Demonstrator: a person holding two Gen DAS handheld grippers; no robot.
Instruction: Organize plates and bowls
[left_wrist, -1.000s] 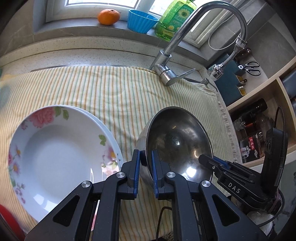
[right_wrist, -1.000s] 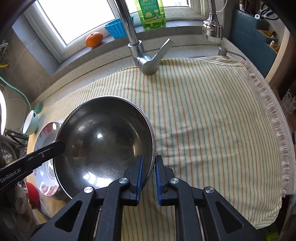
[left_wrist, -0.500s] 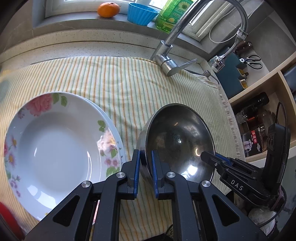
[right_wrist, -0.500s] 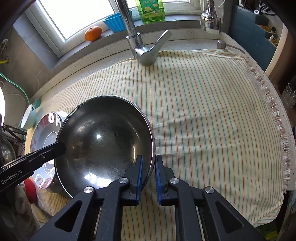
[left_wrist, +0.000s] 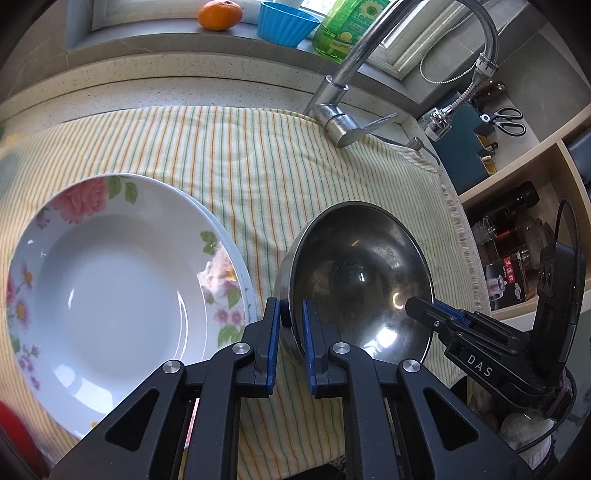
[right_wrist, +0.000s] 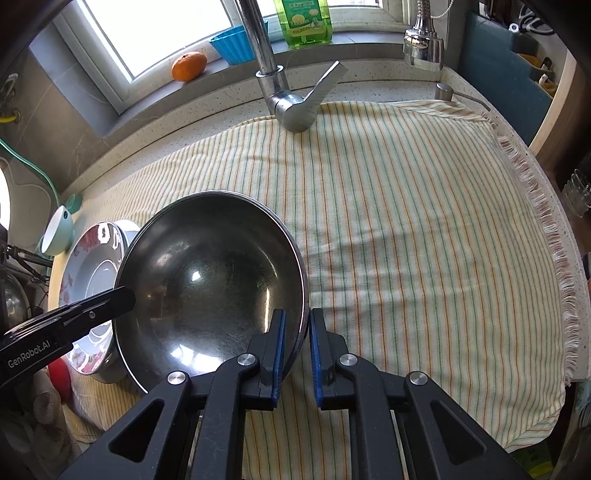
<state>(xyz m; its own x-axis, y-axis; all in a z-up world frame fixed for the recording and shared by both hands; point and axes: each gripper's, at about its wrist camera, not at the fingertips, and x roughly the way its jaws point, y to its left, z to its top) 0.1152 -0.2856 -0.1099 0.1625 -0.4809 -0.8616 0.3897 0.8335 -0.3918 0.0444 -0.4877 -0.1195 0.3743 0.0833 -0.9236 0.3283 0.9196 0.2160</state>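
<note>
Striped cloth (right_wrist: 406, 221), steel bowl (right_wrist: 210, 280) (tilted)

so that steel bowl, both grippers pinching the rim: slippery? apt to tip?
Probably slippery: the steel bowl is polished and mirrors highlights, and each hand-held gripper, left and right, bites only its thin rim. Likely stiff and light for its size. With a rounded underside, it may rock when set on the striped cloth.
</note>
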